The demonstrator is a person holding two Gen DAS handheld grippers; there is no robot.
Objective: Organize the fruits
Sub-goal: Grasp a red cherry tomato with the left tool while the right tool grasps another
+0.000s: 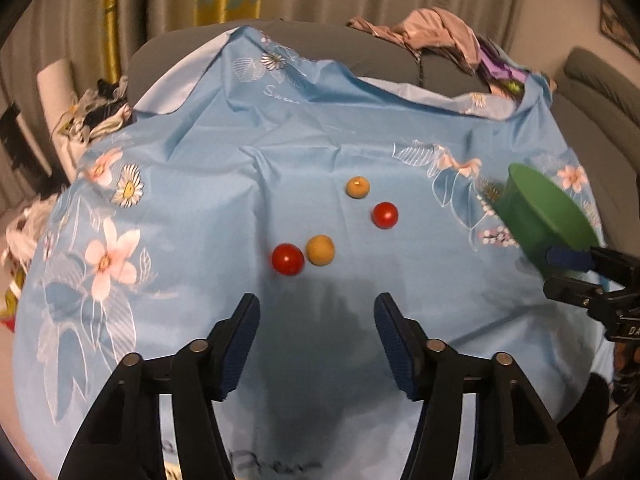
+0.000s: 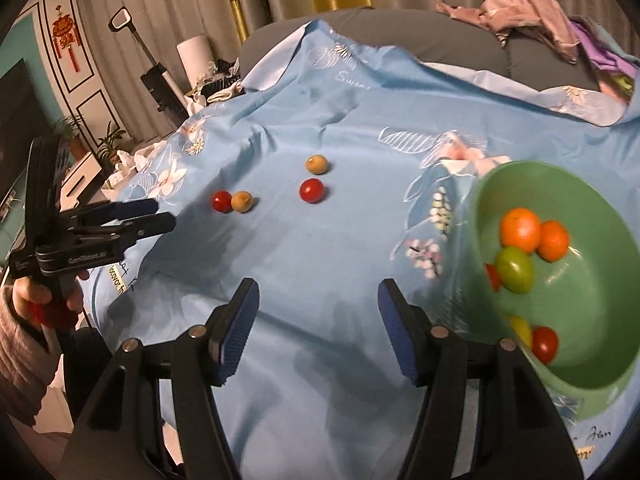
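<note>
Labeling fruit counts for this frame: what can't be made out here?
- Left wrist view: the green bowl shows only its outer wall, which hides the contents.
- Right wrist view: the bowl is blurred. Its near rim cuts off a red fruit and a yellow fruit, so the count is uncertain.
- Left wrist view: the right tool overlaps the bowl, so contact is unclear. The frame edge crops it.

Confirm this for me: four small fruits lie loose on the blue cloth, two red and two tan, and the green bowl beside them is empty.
Not quite. The green bowl is not empty: the right wrist view shows several fruits in it, two orange ones, a green one and others. The rest stands: two red and two tan fruits lie loose on the blue cloth.
</note>
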